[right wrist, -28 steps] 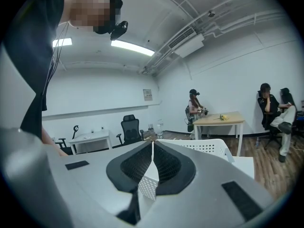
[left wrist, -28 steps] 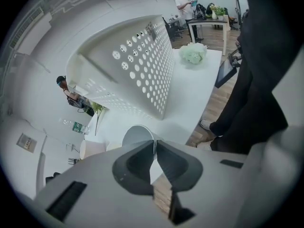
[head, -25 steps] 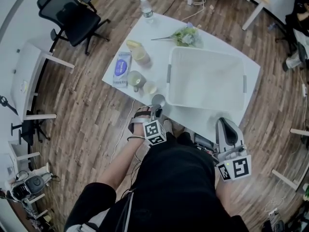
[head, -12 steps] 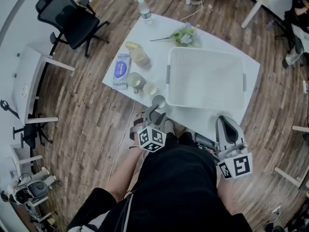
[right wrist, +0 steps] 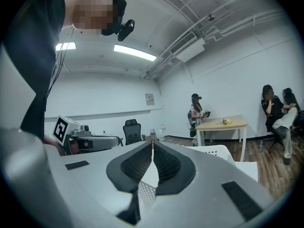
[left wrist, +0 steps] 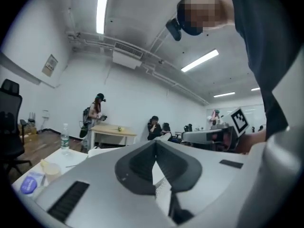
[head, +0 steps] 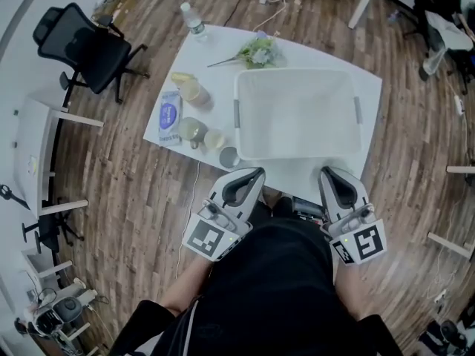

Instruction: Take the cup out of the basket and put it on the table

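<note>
1. The left claw (left wrist: pixel 155 140) is held level, close in front of the person. Its jaws have just closed together, and nothing is between them. The right claw (right wrist: pixel 152 140) hangs beside it, jaws together and equally empty. Neither touches anything on the counter (head: pixel 297 175).
2. The cup (head: pixel 229 156) stands upright on the counter, out of the basket, just beside the basket's near left corner. It is also close to the counter's near edge. That is the main worry: the left claw is the nearer one, and a careless swing of it, or the person leaning in, could knock the cup to the floor. From here the cup looks empty.
3. Just behind it a small cup (head: pixel 214 140) and a mug (head: pixel 190 130) stand close together, with a packet (head: pixel 170 114) next to the mug. A shove to any one of them would likely carry into the others. I cannot tell what is in them.
4. A yellow cup (head: pixel 192 92) stands further back on the left. Something pale yellow sits beside its rim, and I cannot make out what.
5. The basket (head: pixel 237 114) fills the right of the counter and looks bare inside. If so, there is nothing left to lift out, and a claw dipping in again would only risk dragging the basket into the cups.
6. Flowers (head: pixel 258 50) lie beyond the basket.
7. A bottle (head: pixel 193 20) stands at the far corner, near the edge. A jolt to the counter could topple it.
</note>
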